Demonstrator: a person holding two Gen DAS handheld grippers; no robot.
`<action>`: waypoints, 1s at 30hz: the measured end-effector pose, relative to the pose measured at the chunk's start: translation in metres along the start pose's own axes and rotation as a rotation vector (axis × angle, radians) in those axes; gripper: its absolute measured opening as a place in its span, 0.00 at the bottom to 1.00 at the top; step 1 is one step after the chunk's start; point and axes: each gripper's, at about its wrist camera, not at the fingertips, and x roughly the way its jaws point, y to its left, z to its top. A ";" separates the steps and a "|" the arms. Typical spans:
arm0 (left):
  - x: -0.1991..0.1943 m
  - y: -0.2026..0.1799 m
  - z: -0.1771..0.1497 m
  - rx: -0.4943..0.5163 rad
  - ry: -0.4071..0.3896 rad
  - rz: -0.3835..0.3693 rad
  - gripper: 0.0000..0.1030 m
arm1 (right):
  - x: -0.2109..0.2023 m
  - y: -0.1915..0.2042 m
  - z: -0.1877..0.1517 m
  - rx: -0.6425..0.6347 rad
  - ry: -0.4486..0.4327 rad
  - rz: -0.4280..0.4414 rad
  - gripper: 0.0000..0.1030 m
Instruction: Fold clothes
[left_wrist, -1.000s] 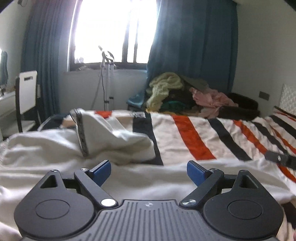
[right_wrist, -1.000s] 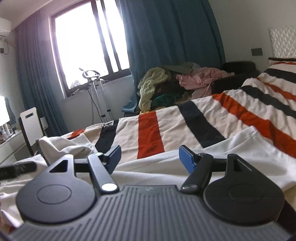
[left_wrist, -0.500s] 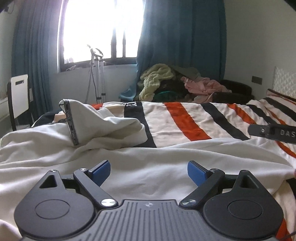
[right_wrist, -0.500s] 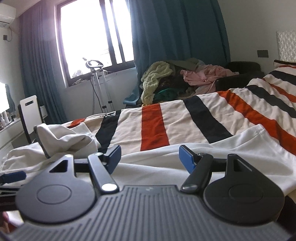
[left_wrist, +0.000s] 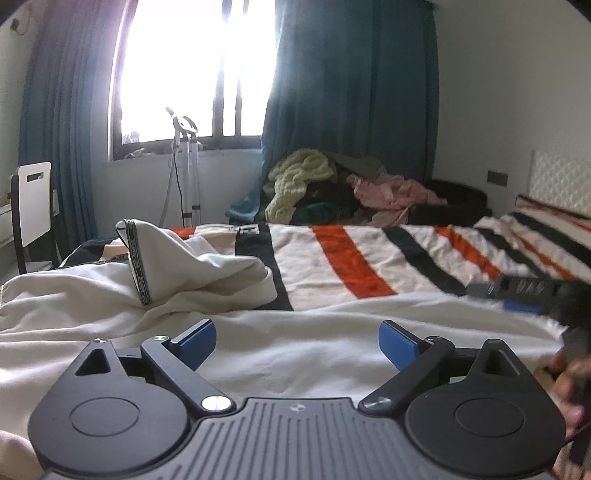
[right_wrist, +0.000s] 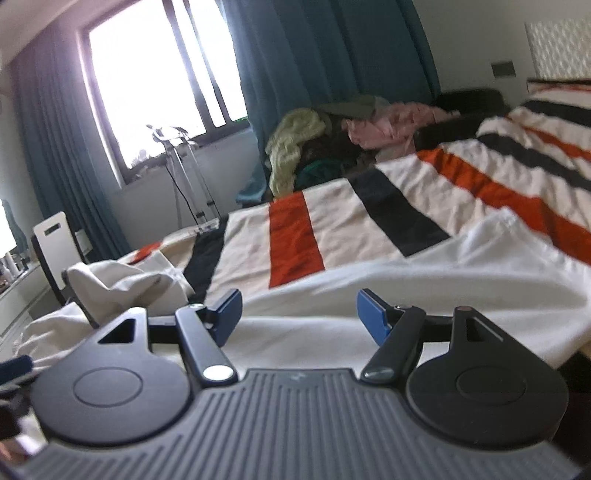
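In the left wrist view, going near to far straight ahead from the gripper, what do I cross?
left gripper, jaws opening with nothing between them → white garment → striped bedspread → heap of clothes → blue curtain.

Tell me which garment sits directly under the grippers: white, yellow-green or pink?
The white garment, spread flat on the striped bed. The yellow-green and pink ones lie heaped beyond the bed by the curtain.

daylight glares through the blown-out window (left_wrist: 199, 70); fisheye bends the edges; right view motion-blurred.
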 end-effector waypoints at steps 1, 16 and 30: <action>-0.003 0.001 0.001 -0.010 -0.005 -0.006 0.94 | 0.004 -0.001 -0.001 0.007 0.020 0.004 0.70; 0.024 0.069 0.004 -0.178 0.036 0.139 0.94 | 0.173 0.082 0.050 -0.033 0.244 0.256 0.65; 0.119 0.099 -0.032 -0.273 0.131 0.131 0.94 | 0.390 0.228 0.043 -0.260 0.455 0.288 0.54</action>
